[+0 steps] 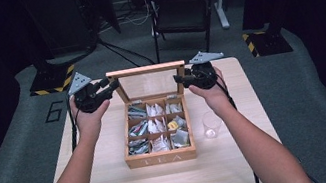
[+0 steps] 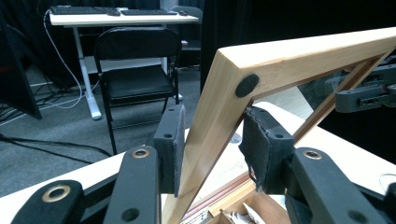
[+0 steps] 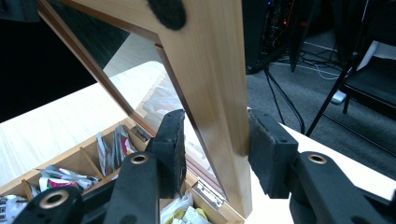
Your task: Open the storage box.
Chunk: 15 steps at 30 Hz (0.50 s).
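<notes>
Black padded jaws are where you should look first: your left gripper [image 1: 110, 87] has its pads clamped on the left side rail of the lid [image 1: 145, 69], and in the left gripper view both pads [image 2: 178, 148] press flat against the pale wood just below the corner. Your right gripper [image 1: 180, 79] straddles the right rail; in the right gripper view one pad [image 3: 268, 148] touches the outer face of the wood, while the inner pad sits near the glass side, and you cannot tell whether it presses. That lid is a light wooden frame around a clear pane with a thin reddish inner trim, and it carries a round dark felt dot [image 2: 247, 85] at each top corner. It stands raised, leaning back from the box [image 1: 161, 159], joined to the rear edge by a small metal hinge [image 3: 207, 193]. Light wood makes up the box too, with "TEA" on the front wall and nine compartments in three rows, each holding paper tea bags [image 1: 157, 126] in white, grey, green and red, one with a yellow patch. It sits mid-table [image 1: 116, 181], squarely in front of you. A clear glass [image 1: 211, 124] stands just right of the box, apart from it. Beyond the table a black folding chair [image 1: 179, 3] stands on grey carpet.
</notes>
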{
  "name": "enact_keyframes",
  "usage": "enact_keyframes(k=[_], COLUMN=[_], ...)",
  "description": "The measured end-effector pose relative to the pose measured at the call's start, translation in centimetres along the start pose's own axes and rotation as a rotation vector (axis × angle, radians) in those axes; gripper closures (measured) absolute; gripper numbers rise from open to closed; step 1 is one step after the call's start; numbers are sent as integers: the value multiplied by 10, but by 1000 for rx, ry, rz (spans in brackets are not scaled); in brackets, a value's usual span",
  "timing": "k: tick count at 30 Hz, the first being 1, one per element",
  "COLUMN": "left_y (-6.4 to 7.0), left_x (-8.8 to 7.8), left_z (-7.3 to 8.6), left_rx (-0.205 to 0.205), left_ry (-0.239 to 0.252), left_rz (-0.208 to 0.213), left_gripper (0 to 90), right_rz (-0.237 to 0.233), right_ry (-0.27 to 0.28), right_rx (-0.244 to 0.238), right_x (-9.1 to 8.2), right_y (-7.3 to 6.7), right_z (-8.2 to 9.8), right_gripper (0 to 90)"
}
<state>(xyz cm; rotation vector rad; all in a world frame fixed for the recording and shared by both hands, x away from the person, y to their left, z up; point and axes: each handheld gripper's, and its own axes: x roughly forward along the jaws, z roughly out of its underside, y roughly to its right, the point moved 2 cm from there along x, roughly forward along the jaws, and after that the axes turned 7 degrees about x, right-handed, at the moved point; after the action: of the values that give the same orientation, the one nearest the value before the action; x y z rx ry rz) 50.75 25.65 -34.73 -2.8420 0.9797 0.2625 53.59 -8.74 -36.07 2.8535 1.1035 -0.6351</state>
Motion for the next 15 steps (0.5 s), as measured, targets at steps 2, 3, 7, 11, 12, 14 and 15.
enact_keyframes(k=[2,3,7,11,12,14,15], left_y=[-1,-2,-5,-7,-7,-8,-8], left_x=[1,2,6,10,10,11,12], left_z=[-1,-1,0,2,2,3,3], left_rx=[-4,-10,-24,-17,-16,-16,-14], left_ry=[0,0,-1,-16,-18,-17,-15], left_rz=[2,-1,4,1,-1,-2,-4], left_gripper=[600,599,595,600,601,604,604], right_rz=[0,-3,-4,3,3,5,7], right_ry=[4,5,2,-10,-13,-14,-16], right_rx=[13,18,41,36,27,25,28], right_x=[1,1,2,3,3,4,4], right_y=[1,2,4,5,6,6,6], right_z=[0,0,-1,-3,-4,-5,-5], right_gripper=[577,578,585,592,593,595,595])
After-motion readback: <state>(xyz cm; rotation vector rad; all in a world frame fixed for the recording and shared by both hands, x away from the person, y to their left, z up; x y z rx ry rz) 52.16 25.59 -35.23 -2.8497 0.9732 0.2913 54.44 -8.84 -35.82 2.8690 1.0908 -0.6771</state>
